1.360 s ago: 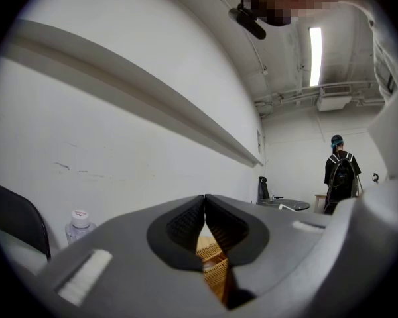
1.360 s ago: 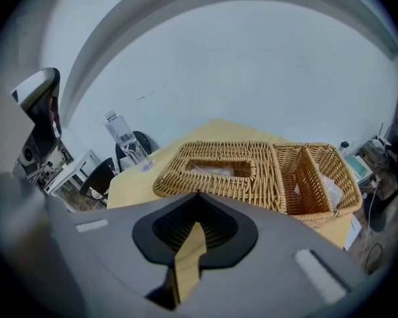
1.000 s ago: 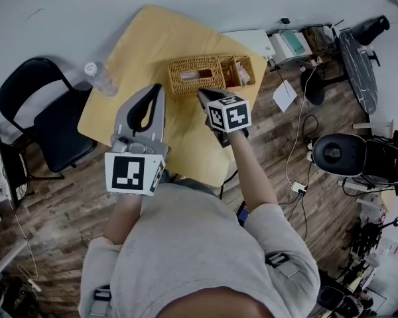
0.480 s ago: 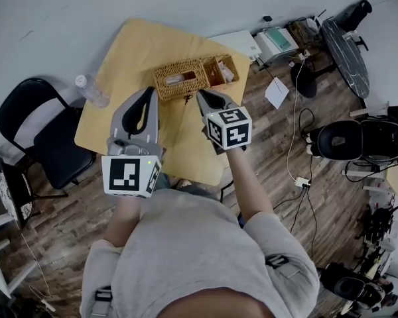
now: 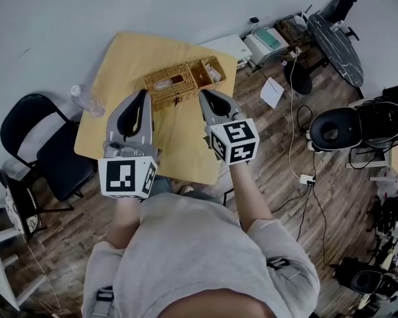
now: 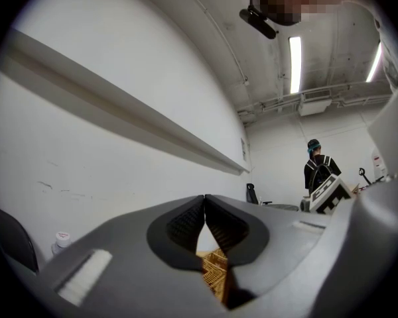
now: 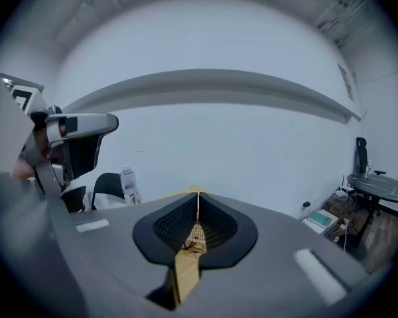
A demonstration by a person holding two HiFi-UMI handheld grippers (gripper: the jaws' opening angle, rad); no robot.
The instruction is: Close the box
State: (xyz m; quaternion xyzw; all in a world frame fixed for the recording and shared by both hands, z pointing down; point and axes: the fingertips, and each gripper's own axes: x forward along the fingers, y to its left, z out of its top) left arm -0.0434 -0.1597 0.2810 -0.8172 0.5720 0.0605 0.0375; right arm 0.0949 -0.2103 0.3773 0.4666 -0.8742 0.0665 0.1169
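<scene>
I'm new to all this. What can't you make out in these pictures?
- Contents of the wicker box: too small in the head view; in the left gripper view the left gripper's fingers cover nearly all of it.
- Print on the water bottle: too small in every view.
- What the far-off person is doing: tiny, at the left gripper view's right.

Woven wicker box (image 5: 176, 85), smooth matt wooden table (image 5: 131, 58), probably wood-plank floor (image 5: 272, 177)
</scene>
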